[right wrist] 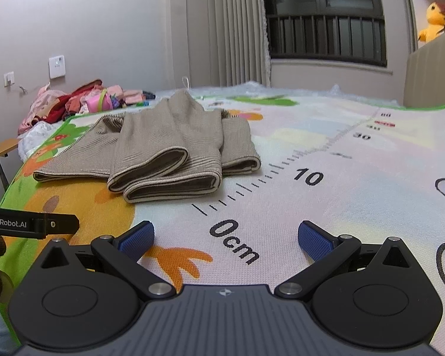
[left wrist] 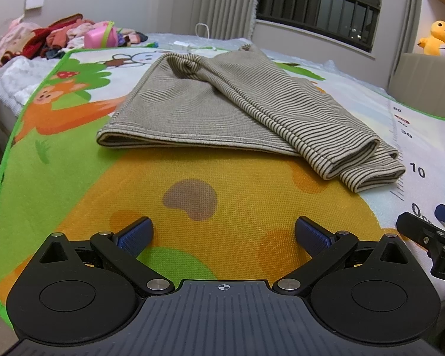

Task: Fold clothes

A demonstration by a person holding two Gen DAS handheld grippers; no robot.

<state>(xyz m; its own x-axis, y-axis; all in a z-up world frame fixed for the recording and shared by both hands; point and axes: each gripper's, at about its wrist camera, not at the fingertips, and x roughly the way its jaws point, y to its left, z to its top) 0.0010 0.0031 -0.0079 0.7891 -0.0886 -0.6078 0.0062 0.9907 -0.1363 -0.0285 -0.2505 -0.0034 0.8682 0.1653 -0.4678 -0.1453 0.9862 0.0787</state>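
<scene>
A beige garment with thin dark stripes [left wrist: 222, 109] lies folded on the colourful play mat [left wrist: 222, 184], its two sleeves laid across the body toward the right. In the right wrist view the same striped garment [right wrist: 169, 148] shows its two open cuffs facing me. My left gripper [left wrist: 224, 233] is open, low over the orange patch, well short of the garment's near hem. My right gripper [right wrist: 225, 235] is also open above the "0cm" mark, to the right of the cuffs and apart from them. Nothing is between either pair of fingers.
A heap of pink and red clothes [left wrist: 44, 38] with a pink box lies at the mat's far left corner. A white cable [left wrist: 192, 46] lies beyond the garment. A yellow plush toy [left wrist: 436, 38] sits on a shelf at right. The mat's green edge [left wrist: 3, 160] runs down the left.
</scene>
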